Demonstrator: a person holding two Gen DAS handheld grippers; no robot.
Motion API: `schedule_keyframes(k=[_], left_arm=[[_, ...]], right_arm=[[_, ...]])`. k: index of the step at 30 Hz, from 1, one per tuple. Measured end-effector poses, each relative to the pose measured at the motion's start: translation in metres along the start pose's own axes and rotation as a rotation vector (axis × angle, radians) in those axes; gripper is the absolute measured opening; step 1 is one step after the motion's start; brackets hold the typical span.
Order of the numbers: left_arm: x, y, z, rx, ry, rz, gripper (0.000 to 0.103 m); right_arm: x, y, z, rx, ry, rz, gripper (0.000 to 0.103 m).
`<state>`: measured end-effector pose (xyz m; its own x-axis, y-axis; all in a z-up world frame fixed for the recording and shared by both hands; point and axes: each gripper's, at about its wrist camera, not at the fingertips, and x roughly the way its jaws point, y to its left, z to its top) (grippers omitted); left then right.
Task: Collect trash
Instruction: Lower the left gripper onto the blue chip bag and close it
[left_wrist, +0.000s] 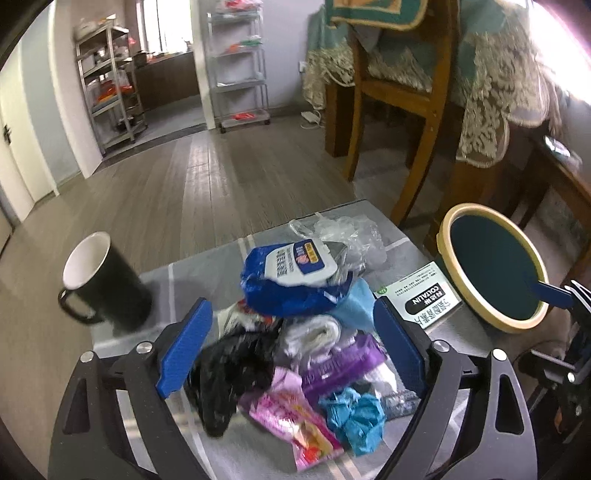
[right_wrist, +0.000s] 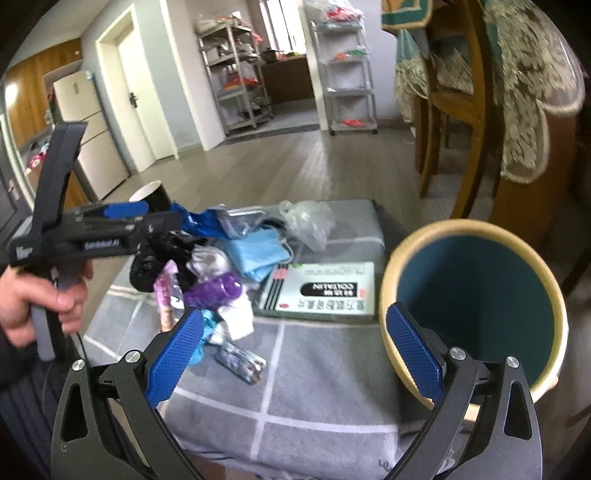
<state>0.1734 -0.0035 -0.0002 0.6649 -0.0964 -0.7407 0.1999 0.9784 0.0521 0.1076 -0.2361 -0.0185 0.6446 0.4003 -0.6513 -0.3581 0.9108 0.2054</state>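
A heap of trash lies on a grey checked cloth (right_wrist: 314, 387): a blue wrapper (left_wrist: 291, 284), a black bag (left_wrist: 236, 365), a purple wrapper (left_wrist: 340, 365), a pink wrapper (left_wrist: 295, 421), a crumpled teal scrap (left_wrist: 354, 413) and clear plastic (left_wrist: 351, 236). My left gripper (left_wrist: 291, 347) is open with its jaws on either side of the heap; it also shows in the right wrist view (right_wrist: 155, 225), above the black bag (right_wrist: 155, 262). My right gripper (right_wrist: 295, 354) is open and empty over the cloth, next to a cream-rimmed bin (right_wrist: 476, 314) with a dark teal inside.
A black mug (left_wrist: 103, 284) stands at the cloth's left. A white and green medicine box (right_wrist: 325, 291) lies beside the bin (left_wrist: 495, 269). A wooden chair (left_wrist: 402, 96) and a lace-covered table (left_wrist: 509, 74) stand behind. A small foil packet (right_wrist: 240, 362) lies near my right gripper.
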Motion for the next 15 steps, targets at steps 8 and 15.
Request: schedule_keyframes(k=[8, 15], left_arm=[[0.014, -0.02, 0.031, 0.074, 0.024, -0.047, 0.091], [0.057, -0.048, 0.044, 0.187, 0.155, 0.028, 0.09]], right_arm=[[0.006, -0.007, -0.004, 0.038, 0.013, 0.005, 0.098], [0.008, -0.01, -0.002, 0.054, 0.009, 0.014, 0.098]])
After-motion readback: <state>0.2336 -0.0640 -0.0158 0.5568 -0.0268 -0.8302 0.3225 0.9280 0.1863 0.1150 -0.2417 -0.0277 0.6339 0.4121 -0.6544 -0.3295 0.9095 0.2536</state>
